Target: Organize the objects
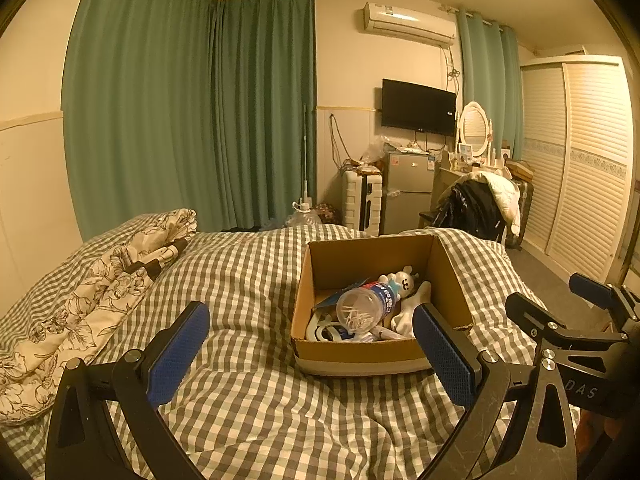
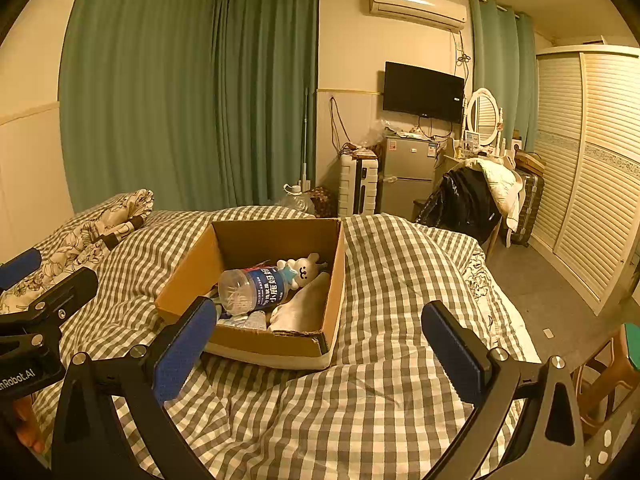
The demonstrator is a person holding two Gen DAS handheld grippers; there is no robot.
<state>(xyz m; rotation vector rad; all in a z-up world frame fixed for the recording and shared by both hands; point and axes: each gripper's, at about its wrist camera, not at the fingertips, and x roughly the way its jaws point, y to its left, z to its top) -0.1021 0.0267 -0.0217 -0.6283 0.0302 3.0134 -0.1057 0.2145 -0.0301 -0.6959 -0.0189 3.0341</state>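
Note:
An open cardboard box [image 1: 452, 280] [image 2: 188, 276] sits on the checked bedspread. In it lie a clear plastic bottle with a blue label [image 1: 366, 304] [image 2: 252, 286], a small white bear toy [image 1: 404, 280] [image 2: 300, 266], a white cloth piece [image 1: 412, 308] [image 2: 304, 302] and other small items. My left gripper [image 1: 312, 352] is open and empty above the bed, just in front of the box. My right gripper [image 2: 320, 344] is open and empty, in front of the box and to its right. Each gripper shows at the edge of the other's view.
A folded floral quilt [image 1: 92, 292] [image 2: 80, 236] lies at the bed's left. Beyond the bed stand a small fridge [image 1: 408, 192], a white suitcase [image 2: 358, 186], a chair with clothes [image 2: 476, 200] and a louvred wardrobe [image 2: 592, 184]. Green curtains [image 1: 192, 112] cover the far wall.

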